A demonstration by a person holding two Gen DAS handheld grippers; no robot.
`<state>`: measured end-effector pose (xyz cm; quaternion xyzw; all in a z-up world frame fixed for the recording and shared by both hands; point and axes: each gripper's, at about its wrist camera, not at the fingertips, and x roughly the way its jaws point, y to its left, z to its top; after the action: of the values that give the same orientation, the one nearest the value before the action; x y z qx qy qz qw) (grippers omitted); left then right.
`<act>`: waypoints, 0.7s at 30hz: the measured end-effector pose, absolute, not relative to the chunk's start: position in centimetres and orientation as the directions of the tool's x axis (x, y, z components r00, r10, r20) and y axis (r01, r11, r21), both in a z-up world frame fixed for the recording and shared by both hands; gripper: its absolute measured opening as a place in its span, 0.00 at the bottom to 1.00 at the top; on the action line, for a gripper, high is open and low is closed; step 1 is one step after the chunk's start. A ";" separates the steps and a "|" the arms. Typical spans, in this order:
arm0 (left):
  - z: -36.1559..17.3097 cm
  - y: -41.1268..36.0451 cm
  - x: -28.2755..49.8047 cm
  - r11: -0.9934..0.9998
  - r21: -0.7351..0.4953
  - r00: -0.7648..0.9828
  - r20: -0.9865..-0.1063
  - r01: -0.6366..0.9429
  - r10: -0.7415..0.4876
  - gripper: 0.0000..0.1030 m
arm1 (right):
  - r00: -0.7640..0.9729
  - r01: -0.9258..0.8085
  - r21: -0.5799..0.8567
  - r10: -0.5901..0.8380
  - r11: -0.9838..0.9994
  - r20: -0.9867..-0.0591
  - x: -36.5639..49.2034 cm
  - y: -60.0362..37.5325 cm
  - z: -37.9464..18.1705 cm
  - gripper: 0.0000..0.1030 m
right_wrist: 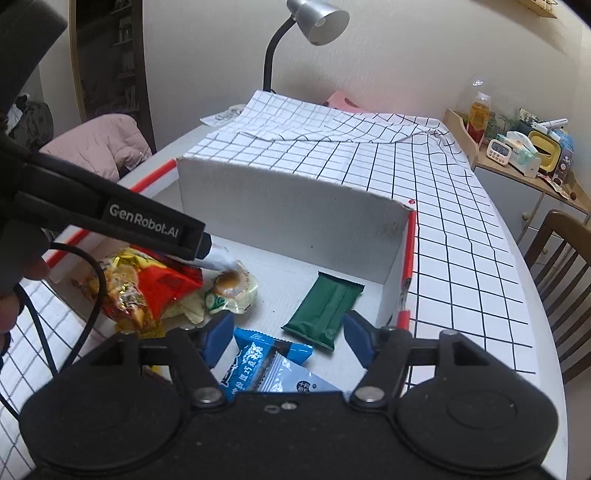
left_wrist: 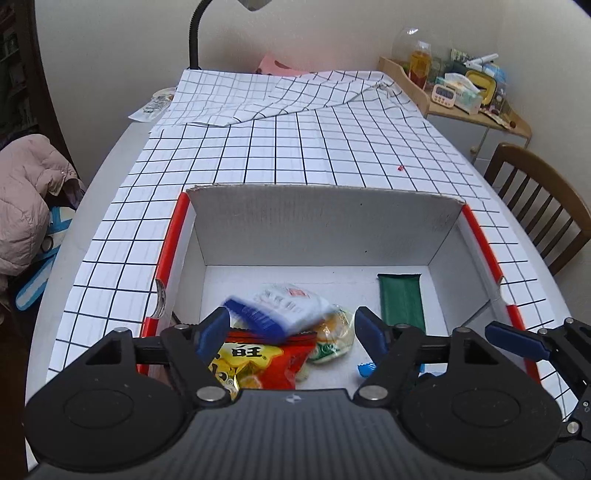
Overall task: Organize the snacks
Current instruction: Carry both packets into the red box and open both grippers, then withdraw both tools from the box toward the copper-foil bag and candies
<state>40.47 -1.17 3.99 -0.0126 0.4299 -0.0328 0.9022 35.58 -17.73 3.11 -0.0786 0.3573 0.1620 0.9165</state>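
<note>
A white cardboard box (left_wrist: pixel 325 225) with red edges sits on the checked tablecloth and holds the snacks. Above it my left gripper (left_wrist: pixel 291 328) is open, and a blurred white-and-blue packet (left_wrist: pixel 273 314) lies between its fingers with neither pad touching it. Under that packet are a red-and-yellow bag (left_wrist: pixel 255 363) and a round pastry in clear wrap (left_wrist: pixel 332 336). A green bar (left_wrist: pixel 402 301) lies flat at the right. My right gripper (right_wrist: pixel 290 334) is open over a blue packet (right_wrist: pixel 269 365) that lies loose in the box (right_wrist: pixel 288 206), near the green bar (right_wrist: pixel 325 308).
A desk lamp (right_wrist: pixel 317 22) stands at the table's far end, with a folded checked cloth (left_wrist: pixel 295 96) in front of it. A wooden chair (left_wrist: pixel 535 206) and a cluttered shelf (left_wrist: pixel 472 92) are on the right. A pink jacket (left_wrist: pixel 26 199) lies on the left.
</note>
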 end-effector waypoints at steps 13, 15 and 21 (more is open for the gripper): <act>7.1 -1.0 36.1 0.995 -0.075 0.681 -0.725 0.073 -0.105 0.75 | 0.722 -0.363 0.003 0.283 0.932 -0.631 32.2 -19.2 5.9 0.78; 7.6 -1.0 35.4 0.994 -0.079 0.689 -0.717 0.077 -0.110 0.75 | 0.727 -0.360 0.007 0.285 0.933 -0.625 31.5 -19.4 6.2 0.81; 8.7 -1.2 32.7 0.991 -0.082 0.712 -0.690 0.102 -0.130 0.77 | 0.736 -0.368 0.042 0.318 0.929 -0.598 29.2 -20.3 7.2 0.88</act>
<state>32.71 -1.23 8.74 -0.0190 0.3744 -0.0627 0.9250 29.22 -20.27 7.24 -0.0395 0.3133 0.1844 0.9307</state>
